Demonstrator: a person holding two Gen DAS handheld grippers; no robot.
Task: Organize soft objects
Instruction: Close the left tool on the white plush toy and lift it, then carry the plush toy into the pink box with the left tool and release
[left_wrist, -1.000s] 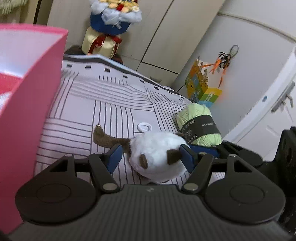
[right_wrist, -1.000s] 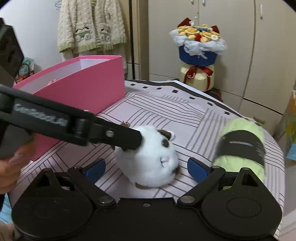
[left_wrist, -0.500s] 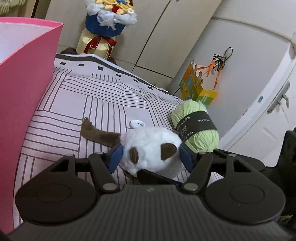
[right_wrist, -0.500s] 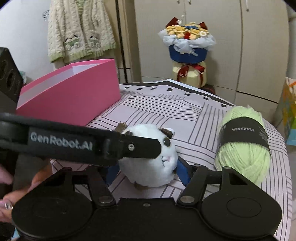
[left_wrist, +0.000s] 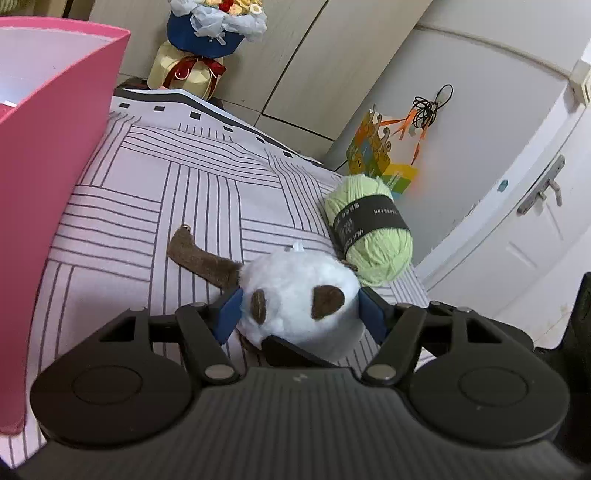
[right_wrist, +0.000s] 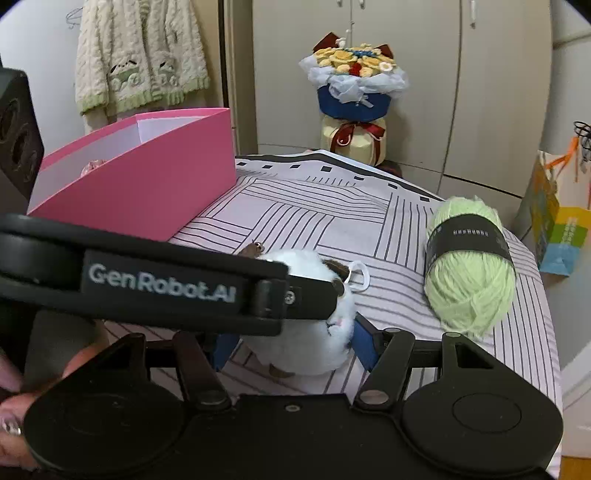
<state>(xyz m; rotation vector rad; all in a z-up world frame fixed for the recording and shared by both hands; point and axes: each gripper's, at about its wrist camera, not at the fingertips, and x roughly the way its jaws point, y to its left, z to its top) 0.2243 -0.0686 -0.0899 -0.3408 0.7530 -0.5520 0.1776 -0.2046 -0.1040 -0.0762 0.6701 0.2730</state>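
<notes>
A white plush cat with brown ears and tail (left_wrist: 295, 291) lies on the striped cloth. My left gripper (left_wrist: 297, 314) has both blue pads pressed on its sides. My right gripper (right_wrist: 291, 343) is also shut on the same plush cat (right_wrist: 306, 350) from another side; the left gripper's arm crosses in front of it in the right wrist view. A light green yarn ball with a black band (left_wrist: 369, 229) lies to the right of the toy; it also shows in the right wrist view (right_wrist: 469, 262). A pink box (right_wrist: 147, 184) stands open at the left.
The striped cloth covers a table (left_wrist: 184, 192) whose right edge drops off just past the yarn. A flower bouquet (right_wrist: 352, 96) stands behind the table by the cupboards. A colourful paper bag (left_wrist: 380, 158) sits on the floor to the right. A cardigan (right_wrist: 136, 55) hangs at the back left.
Both grippers have closed in on the plush cat: wide open around it a second ago, now pressed on its sides. The toy has shifted slightly with them.
</notes>
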